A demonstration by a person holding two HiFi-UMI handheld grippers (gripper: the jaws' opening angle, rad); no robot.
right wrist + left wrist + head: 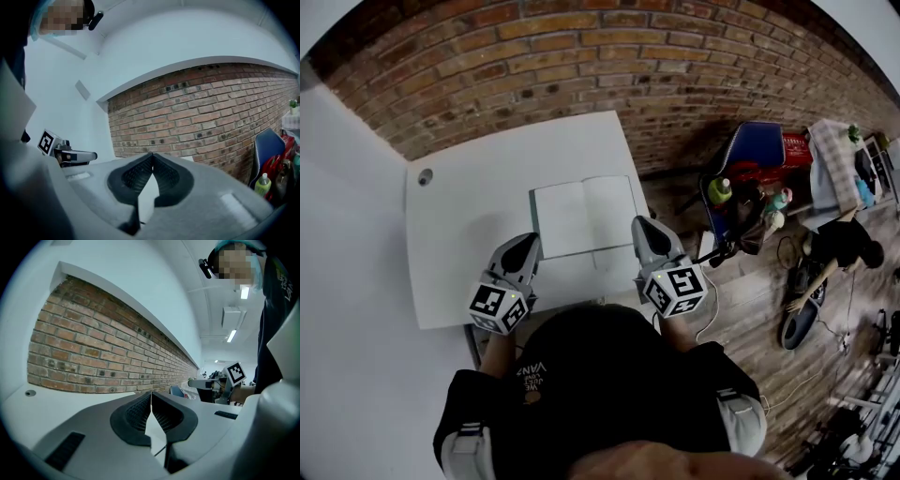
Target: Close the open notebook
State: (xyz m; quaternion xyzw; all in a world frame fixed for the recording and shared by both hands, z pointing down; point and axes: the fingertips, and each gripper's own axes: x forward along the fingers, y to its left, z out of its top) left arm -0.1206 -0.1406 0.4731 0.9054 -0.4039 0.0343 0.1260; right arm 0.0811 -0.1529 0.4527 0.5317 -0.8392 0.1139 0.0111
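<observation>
Head view: the open notebook (584,216) lies flat near the right edge of the white table (459,225), blank pages up. The left gripper (528,243) sits just off its near-left corner and the right gripper (643,225) at its near-right corner. Both are clenched tight on nothing.

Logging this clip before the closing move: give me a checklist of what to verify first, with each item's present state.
1. Notebook lies open and flat on the table: ok.
2. Nothing lying on its pages: ok.
3. Left gripper jaws shut, empty: ok.
4. Right gripper jaws shut, empty: ok.
5. Either gripper touching the notebook: cannot tell.
</observation>
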